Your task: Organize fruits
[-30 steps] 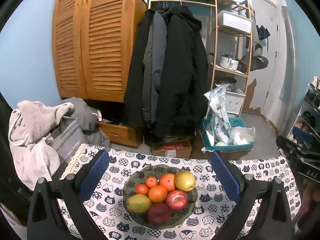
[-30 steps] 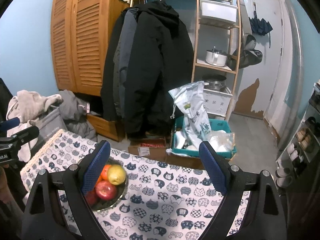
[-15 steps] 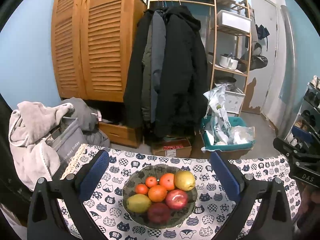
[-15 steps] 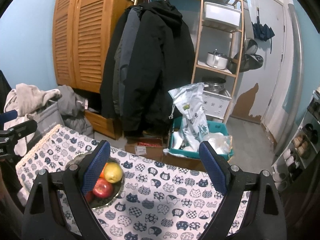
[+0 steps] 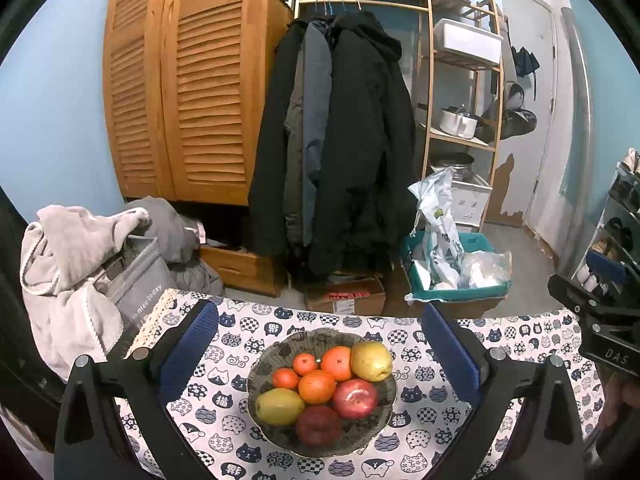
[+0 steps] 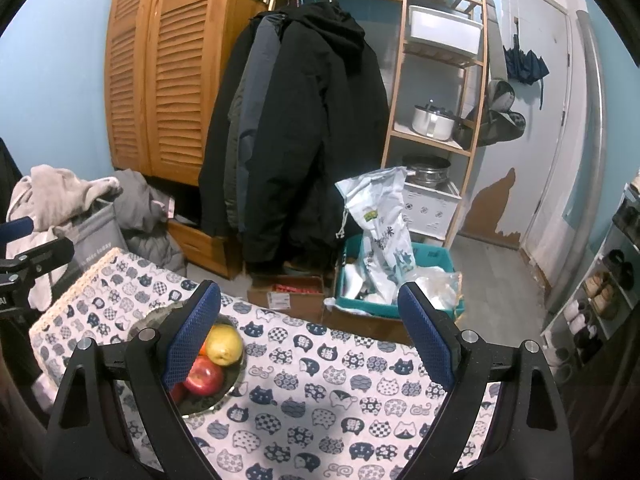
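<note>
A dark glass bowl [image 5: 372, 432] sits on the cat-print tablecloth [image 5: 424, 432] and holds several fruits: two yellow pears [image 5: 371, 361], oranges [image 5: 317, 386], small tangerines [image 5: 305, 363] and two red apples [image 5: 355, 392]. My left gripper [image 5: 318, 350] is open and empty, held above the bowl with the fruit between its blue pads. My right gripper [image 6: 308, 332] is open and empty over the cloth, to the right of the bowl [image 6: 236, 380]; a pear [image 6: 224, 345] and an apple [image 6: 204, 377] show beside its left pad.
The table's far edge drops to the floor, where a cardboard box [image 5: 346, 294] and a teal bin of bags [image 5: 452, 276] stand. A grey basket with laundry [image 5: 80, 264] is at the left. The right gripper shows at the left view's right edge [image 5: 596, 320].
The right gripper has shifted slightly to the right and back, so the bowl sits further under its left finger. The left gripper has barely moved.
</note>
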Demonstrator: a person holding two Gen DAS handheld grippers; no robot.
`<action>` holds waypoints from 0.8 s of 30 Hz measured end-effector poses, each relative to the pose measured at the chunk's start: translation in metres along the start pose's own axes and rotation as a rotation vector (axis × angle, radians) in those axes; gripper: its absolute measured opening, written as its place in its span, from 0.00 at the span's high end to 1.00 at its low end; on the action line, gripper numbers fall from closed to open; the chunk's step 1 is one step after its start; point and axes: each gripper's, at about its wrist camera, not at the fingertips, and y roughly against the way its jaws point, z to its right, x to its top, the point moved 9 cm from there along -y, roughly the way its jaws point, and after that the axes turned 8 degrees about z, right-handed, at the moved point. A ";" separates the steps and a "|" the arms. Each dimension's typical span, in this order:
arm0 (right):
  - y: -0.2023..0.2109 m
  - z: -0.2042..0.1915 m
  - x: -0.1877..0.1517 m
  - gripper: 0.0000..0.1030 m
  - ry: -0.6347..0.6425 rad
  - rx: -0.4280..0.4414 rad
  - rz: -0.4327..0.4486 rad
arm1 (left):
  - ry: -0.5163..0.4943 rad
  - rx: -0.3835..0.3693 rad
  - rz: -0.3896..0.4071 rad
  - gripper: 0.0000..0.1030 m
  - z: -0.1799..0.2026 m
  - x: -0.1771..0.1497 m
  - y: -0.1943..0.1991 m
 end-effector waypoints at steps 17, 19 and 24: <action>0.001 0.001 0.001 0.14 0.003 0.000 0.001 | -0.003 0.029 -0.011 0.01 -0.004 -0.002 0.001; 0.001 0.001 0.001 0.14 0.002 0.000 0.001 | -0.013 0.037 -0.003 0.01 -0.004 -0.001 0.002; 0.002 0.002 0.001 0.14 0.002 0.000 0.002 | -0.032 0.046 0.020 0.01 -0.002 0.002 0.006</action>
